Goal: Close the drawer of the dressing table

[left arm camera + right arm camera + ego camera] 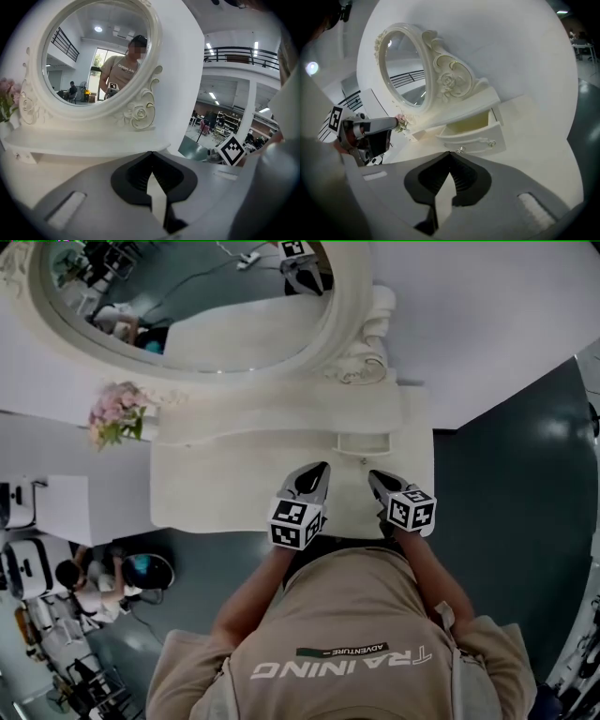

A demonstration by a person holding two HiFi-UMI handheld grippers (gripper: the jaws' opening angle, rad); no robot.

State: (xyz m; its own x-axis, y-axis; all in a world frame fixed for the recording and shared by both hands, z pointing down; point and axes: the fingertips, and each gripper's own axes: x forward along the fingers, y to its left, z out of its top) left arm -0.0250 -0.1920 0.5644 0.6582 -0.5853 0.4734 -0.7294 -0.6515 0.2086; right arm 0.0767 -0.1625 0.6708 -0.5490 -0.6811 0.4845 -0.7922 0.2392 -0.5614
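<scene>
Drawer (364, 442) stands pulled out of the table's (216, 486) raised shelf. In the head view it sits just ahead of the right gripper (376, 478), and ahead and to the right of the left gripper (317, 470). Both grippers are side by side over the tabletop.

Over to the left gripper view: jaws pressed together at the tips, nothing between them. The mirror (93, 51) is up ahead and left, and the right gripper shows off to the right.

Right gripper view now: jaws likewise closed and empty. The open drawer lies just beyond the tips, a small knob (461, 150) on its front right above them, and the left gripper is off to the left.
</scene>
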